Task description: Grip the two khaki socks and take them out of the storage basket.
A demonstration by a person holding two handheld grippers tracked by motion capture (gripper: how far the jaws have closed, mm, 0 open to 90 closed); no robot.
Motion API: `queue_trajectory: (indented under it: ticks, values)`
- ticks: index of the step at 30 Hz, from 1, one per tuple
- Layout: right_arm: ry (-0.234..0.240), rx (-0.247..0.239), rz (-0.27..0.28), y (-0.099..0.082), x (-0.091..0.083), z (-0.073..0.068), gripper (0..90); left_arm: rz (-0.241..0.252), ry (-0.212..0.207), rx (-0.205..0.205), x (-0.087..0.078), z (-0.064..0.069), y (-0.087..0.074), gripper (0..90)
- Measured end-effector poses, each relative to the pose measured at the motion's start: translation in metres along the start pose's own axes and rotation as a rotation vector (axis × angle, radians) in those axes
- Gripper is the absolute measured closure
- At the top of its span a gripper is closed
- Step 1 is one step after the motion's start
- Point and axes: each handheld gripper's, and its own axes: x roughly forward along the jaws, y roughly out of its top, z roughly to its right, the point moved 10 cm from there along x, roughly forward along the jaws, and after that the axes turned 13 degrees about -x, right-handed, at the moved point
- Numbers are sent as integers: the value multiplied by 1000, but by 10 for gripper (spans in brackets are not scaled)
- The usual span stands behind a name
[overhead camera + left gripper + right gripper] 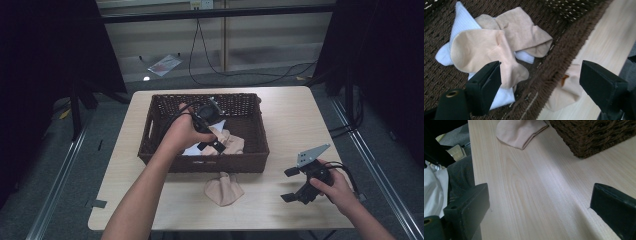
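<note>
Several socks already lie in the brown wicker basket [252,150]: two beige socks [499,47] piled on white socks [461,22], bunched toward the near right of the basket floor. One beige sock [223,188] is left on the table [295,125], just outside the basket's near wall, so by my guess the job is mostly done with one pickup to go. Left gripper [212,131] hovers over the pile inside the basket, jaws wide, nothing between them. Right gripper [296,184] rests low near the table's near right corner, jaws wide and empty, well apart from the stray sock. Open tabletop runs between that gripper and the sock. The sock lies near the table's front edge, and the basket wall crowds its far side.
</note>
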Motion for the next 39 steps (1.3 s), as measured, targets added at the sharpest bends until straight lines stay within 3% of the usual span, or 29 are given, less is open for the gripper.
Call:
queue_trajectory:
  ticks: [14,21,32,39]
  values:
    - [2,1,1,0,0,0,16,2,9,-40,27,-21,7,181]
    - [4,-1,4,0,0,0,16,0,22,-86,48,-38,5,204]
    - [6,0,4,0,1,0,16,8,42,-97,69,-47,11,297]
    - [7,-4,4,0,0,0,16,-13,43,-100,80,-50,12,444]
